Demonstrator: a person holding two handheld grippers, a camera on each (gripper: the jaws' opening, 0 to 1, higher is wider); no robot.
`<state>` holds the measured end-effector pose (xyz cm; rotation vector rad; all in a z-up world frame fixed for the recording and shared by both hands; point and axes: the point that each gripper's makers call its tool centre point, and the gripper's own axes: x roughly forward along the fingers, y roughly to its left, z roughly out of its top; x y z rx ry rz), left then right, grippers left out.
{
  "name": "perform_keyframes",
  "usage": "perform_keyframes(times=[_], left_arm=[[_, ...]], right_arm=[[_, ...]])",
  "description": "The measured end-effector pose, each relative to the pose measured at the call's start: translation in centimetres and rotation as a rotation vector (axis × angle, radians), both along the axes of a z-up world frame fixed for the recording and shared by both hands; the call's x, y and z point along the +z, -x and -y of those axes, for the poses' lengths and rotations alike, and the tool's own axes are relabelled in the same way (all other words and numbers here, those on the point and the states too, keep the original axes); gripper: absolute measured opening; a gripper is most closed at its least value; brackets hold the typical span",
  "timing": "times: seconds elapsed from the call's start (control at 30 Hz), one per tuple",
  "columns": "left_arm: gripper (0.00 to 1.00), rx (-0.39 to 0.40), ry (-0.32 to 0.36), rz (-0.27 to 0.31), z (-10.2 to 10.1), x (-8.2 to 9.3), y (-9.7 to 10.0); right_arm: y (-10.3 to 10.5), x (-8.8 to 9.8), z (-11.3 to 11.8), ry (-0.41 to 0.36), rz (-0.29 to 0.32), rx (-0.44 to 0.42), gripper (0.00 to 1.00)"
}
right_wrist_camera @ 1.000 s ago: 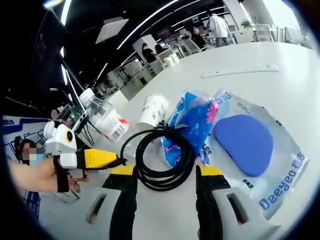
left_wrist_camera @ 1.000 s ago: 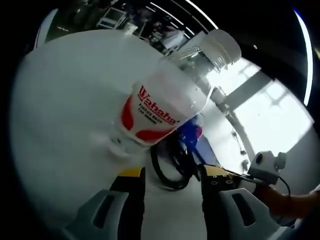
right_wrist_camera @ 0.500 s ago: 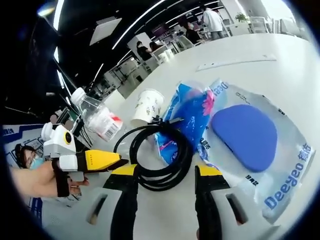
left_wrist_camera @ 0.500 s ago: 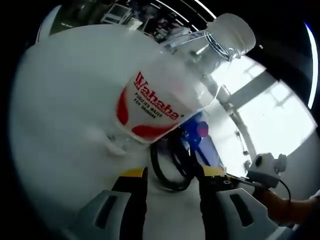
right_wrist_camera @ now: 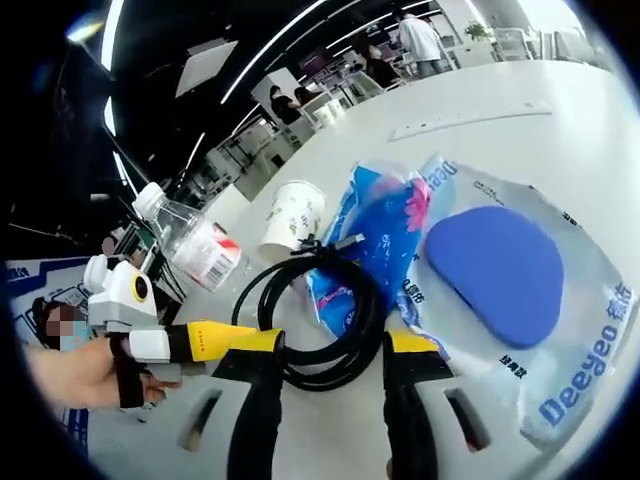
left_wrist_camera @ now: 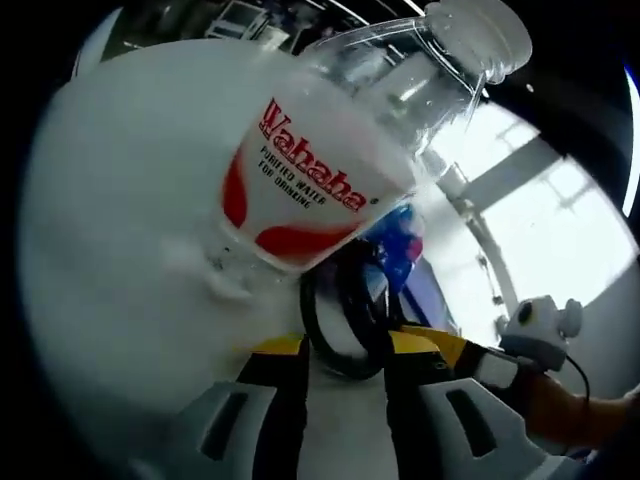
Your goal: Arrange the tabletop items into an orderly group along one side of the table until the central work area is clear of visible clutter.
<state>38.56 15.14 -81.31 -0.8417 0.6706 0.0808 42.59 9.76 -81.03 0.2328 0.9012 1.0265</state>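
Right gripper view: jaws apart astride coiled black cable [right_wrist_camera: 320, 320] on table [right_wrist_camera: 480, 110]; left gripper [right_wrist_camera: 215, 341] state unclear near standing water bottle [right_wrist_camera: 195, 245], easily knocked over by any sideways sweep

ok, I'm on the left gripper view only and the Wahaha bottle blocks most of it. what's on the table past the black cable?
Observer: A clear Deeyeo bag with a blue pad inside lies flat on the far side of the cable, next to the blue packet.
Operator: anything standing upright out there?
Observer: Yes, a paper cup stands upright between the bottle and the blue packet.
Operator: and where's the right gripper?
Observer: The right gripper is open, with one jaw on each side of the near part of the cable coil.
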Motion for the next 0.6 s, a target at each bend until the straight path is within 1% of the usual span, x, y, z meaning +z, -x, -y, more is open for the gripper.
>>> perform_keyframes(times=[0.13,0.2,0.27,0.37,0.43,0.6], left_arm=[[0.12,-0.007,-0.021,-0.026,-0.1,-0.6,0.4],[0.03,-0.005,-0.046,-0.046,-0.3,-1.1,0.7],[0.02,-0.009,-0.041,-0.049,-0.2,-1.2,0.8],[0.01,-0.027,-0.053,-0.045,-0.1,-1.1,0.8],[0.0,-0.019,-0.048,-0.041,-0.4,-1.0,0.7],[0.0,0.009,0.01,-0.016,-0.4,-0.4,0.6]], right_arm=[[-0.1,-0.1,0.1,-0.005,-0.011,-0.012,0.32],[-0.3,-0.2,0.3,-0.002,-0.009,-0.015,0.31],[-0.3,-0.3,0.3,-0.001,-0.013,-0.016,0.29],[-0.4,-0.4,0.3,-0.006,-0.017,-0.019,0.28],[-0.5,-0.4,0.3,-0.007,-0.019,-0.022,0.28],[-0.7,-0.4,0.4,-0.013,-0.027,-0.036,0.27]])
